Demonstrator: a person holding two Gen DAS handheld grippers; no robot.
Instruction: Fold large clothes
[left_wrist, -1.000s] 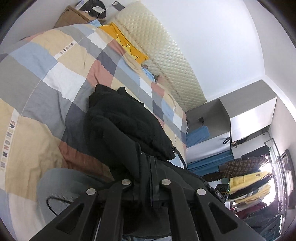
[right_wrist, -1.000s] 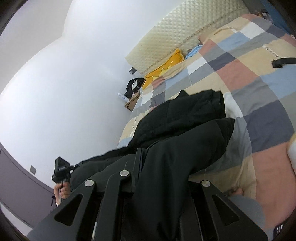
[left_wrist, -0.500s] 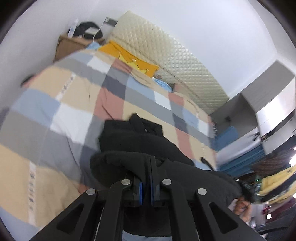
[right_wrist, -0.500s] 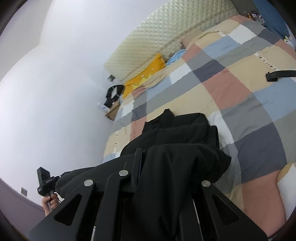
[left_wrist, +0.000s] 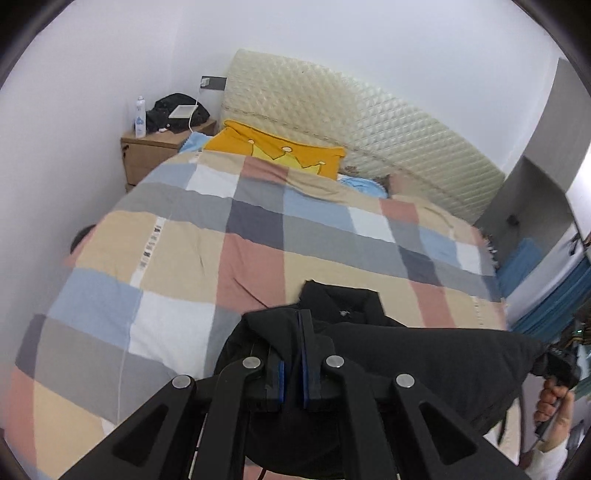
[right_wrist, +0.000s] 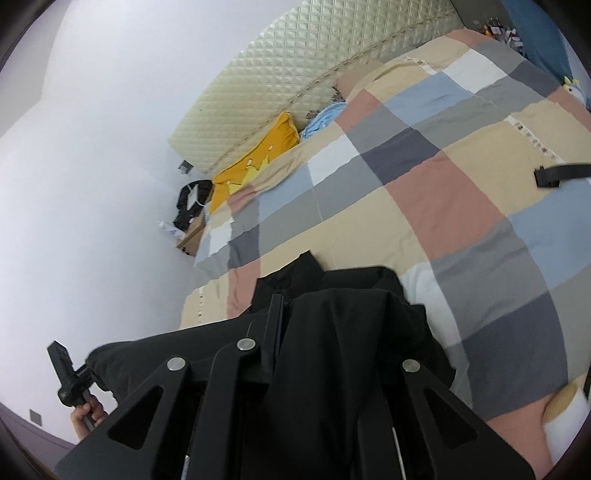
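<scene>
A large black jacket is held up over the near end of a bed with a checked cover. My left gripper is shut on one edge of the jacket. My right gripper is shut on another edge of the black jacket, whose cloth drapes over and hides the right finger. The jacket's collar end rests on the bed. Each view shows the other hand and gripper at its edge: the right gripper and the left gripper.
A yellow pillow and a blue pillow lie against the quilted cream headboard. A wooden nightstand with a bottle and dark items stands left of the bed. A black strap lies on the cover. Hanging clothes show at right.
Both grippers have lifted the held jacket edges and carried them forward over the jacket's bed-lying part. The views have tilted up toward the headboard.
</scene>
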